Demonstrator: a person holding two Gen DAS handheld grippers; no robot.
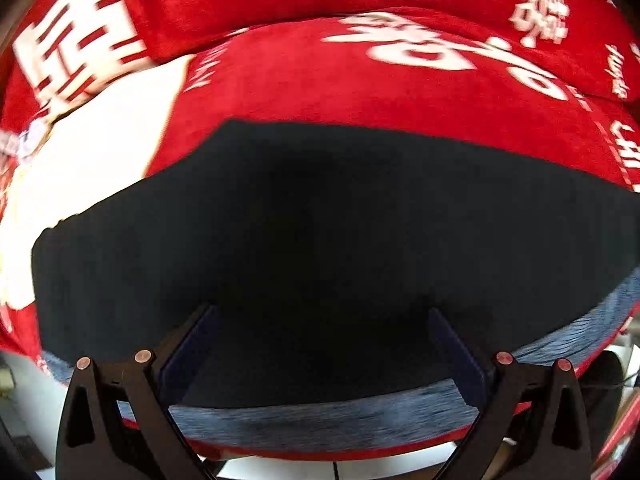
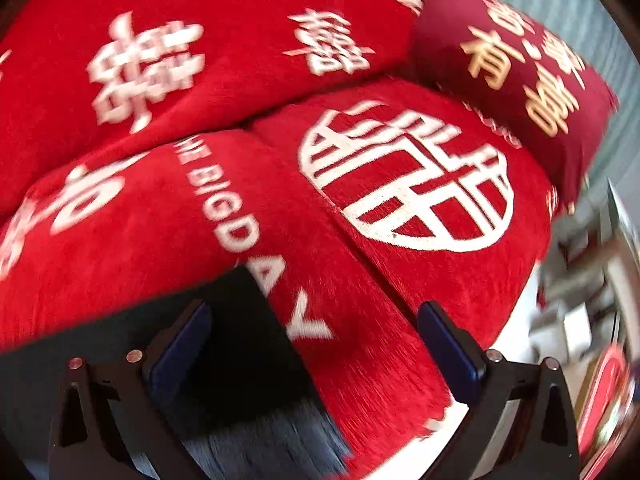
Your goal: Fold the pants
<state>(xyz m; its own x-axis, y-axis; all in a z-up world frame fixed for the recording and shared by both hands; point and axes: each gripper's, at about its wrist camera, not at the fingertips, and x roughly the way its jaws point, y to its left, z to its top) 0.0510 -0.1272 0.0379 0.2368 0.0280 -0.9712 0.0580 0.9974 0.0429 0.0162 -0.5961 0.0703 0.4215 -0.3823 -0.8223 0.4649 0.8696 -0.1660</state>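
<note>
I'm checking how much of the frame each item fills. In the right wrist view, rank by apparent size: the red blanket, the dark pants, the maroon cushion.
1. red blanket, filling most of the view.
2. dark pants, though nearness to the camera enlarges them.
3. maroon cushion, not much smaller, and farther off, so the last two are unsure.

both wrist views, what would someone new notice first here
Bright red plush covers with big white characters fill the background of both views. A dark navy pair of pants lies flat across them, filling the left wrist view's centre. Both grippers' blue-padded fingers stand spread wide at its near edge.
</note>
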